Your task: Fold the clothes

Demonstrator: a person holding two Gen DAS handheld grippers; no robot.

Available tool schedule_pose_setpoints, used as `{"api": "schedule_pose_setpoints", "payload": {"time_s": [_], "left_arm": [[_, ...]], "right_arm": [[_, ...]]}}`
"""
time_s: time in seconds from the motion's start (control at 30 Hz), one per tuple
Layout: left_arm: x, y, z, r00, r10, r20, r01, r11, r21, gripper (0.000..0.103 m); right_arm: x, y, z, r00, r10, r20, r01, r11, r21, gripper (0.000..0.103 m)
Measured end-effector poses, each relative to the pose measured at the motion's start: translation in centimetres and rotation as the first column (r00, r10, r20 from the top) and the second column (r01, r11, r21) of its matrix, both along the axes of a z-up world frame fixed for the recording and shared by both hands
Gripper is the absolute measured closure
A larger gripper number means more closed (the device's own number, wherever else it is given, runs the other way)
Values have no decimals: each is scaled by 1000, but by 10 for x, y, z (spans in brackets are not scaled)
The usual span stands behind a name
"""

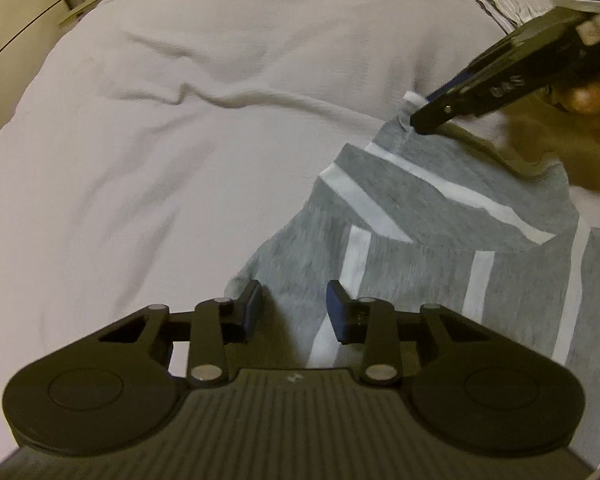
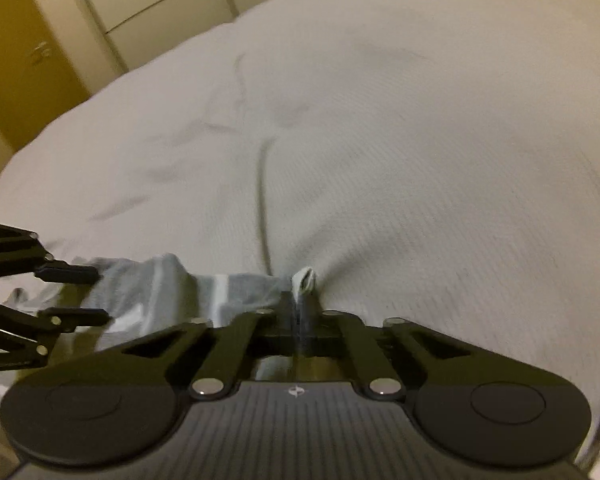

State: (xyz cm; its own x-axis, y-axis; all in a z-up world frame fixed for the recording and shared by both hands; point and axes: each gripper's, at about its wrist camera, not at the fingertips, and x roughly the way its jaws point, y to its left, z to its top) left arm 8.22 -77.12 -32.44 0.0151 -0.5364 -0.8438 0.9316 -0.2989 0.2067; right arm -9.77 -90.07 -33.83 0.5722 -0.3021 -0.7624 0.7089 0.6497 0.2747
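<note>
On the white bedsheet (image 1: pixel 180 120), toward its near edge, lies the grey garment with white stripes (image 1: pixel 420 248), rumpled and partly doubled over itself. My right gripper (image 2: pixel 305 292) has its fingers pinched tight on a white-edged corner of that garment and holds it raised just off the sheet. My left gripper (image 1: pixel 294 308) hovers over the garment's nearer part, fingers spread moderately with cloth between them but nothing clamped. I judge a fold or a spreading pull to be in hand; which, I cannot tell. Next, the left needs a firm hold on a matching edge.
</note>
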Motion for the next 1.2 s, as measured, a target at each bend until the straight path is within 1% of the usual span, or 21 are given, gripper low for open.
{"api": "schedule_pose_setpoints", "payload": {"time_s": [0.03, 0.07, 0.13, 0.17, 0.2, 0.23, 0.27, 0.3, 0.37, 0.47, 0.53, 0.6, 0.7, 0.8, 0.9, 0.97, 1.0, 1.07, 1.17, 1.2], "left_arm": [[1, 3, 1, 1000, 8, -3, -8, 1000, -6, 72], [0, 5, 1, 1000, 7, -2, -7, 1000, -9, 72], [-1, 8, 2, 1000, 2, 0, -2, 1000, -15, 72], [-1, 10, 2, 1000, -1, 1, 1, 1000, -18, 72], [-2, 12, 2, 1000, -4, 3, 4, 1000, -21, 72], [-2, 13, 3, 1000, -6, 4, 6, 1000, -24, 72], [-3, 15, 3, 1000, -9, 5, 9, 1000, -27, 72], [-5, 16, 2, 1000, -14, 9, 14, 999, -31, 72], [-10, 17, 5, 1000, -25, 4, 25, 999, -43, 72], [-20, 21, 10, 999, -40, -25, 39, 997, -66, 72], [-28, 24, 13, 997, -59, -53, 55, 996, -73, 72], [-38, 29, 13, 993, -88, -77, 83, 994, -73, 72], [-53, 29, 9, 986, -146, -80, 140, 988, -71, 72], [-62, 15, 2, 977, -200, -80, 194, 978, -80, 72], [-70, -13, -2, 963, -256, -87, 248, 964, -97, 72], [-80, -36, -5, 946, -317, -61, 310, 944, -110, 72], [-85, -48, -7, 939, -340, -56, 333, 937, -102, 72], [-94, -71, -11, 923, -382, -52, 377, 923, -80, 70], [-105, -93, -19, 898, -434, -73, 435, 901, -16, 71], [-107, -99, -21, 891, -445, -93, 448, 894, 17, 72]], "right_arm": [[-1, -2, 7, 1000, 2, 8, -2, 1000, -28, 102], [-6, -4, 17, 999, -31, 22, 33, 997, -72, 102], [-22, -10, 31, 989, -132, 58, 138, 985, -100, 102], [-30, -11, 35, 982, -179, 68, 186, 975, -118, 99], [-36, -10, 37, 976, -209, 67, 216, 966, -138, 88], [-41, -9, 38, 973, -223, 64, 231, 962, -145, 76], [-47, -7, 40, 971, -231, 64, 238, 960, -148, 70], [-53, -2, 42, 971, -231, 64, 238, 960, -149, 66], [-66, 7, 47, 971, -229, 68, 236, 961, -142, 67], [-89, 34, 48, 970, -229, 84, 234, 971, -55, 66], [-102, 58, 42, 972, -219, 87, 217, 976, 34, 67], [-112, 80, 30, 975, -208, 76, 197, 972, 127, 66], [-119, 104, 10, 974, -215, 70, 192, 951, 242, 64], [-123, 103, -3, 949, -293, 113, 241, 910, 336, 55], [-123, 98, -12, 927, -351, 134, 278, 881, 384, 54], [-118, 96, -15, 932, -330, 147, 253, 887, 386, 53], [-115, 97, -16, 938, -313, 152, 237, 894, 380, 51], [-114, 101, -18, 942, -297, 154, 224, 901, 372, 51], [-113, 106, -21, 944, -290, 158, 217, 905, 367, 51], [-112, 108, -22, 944, -288, 159, 214, 906, 365, 49]]}}
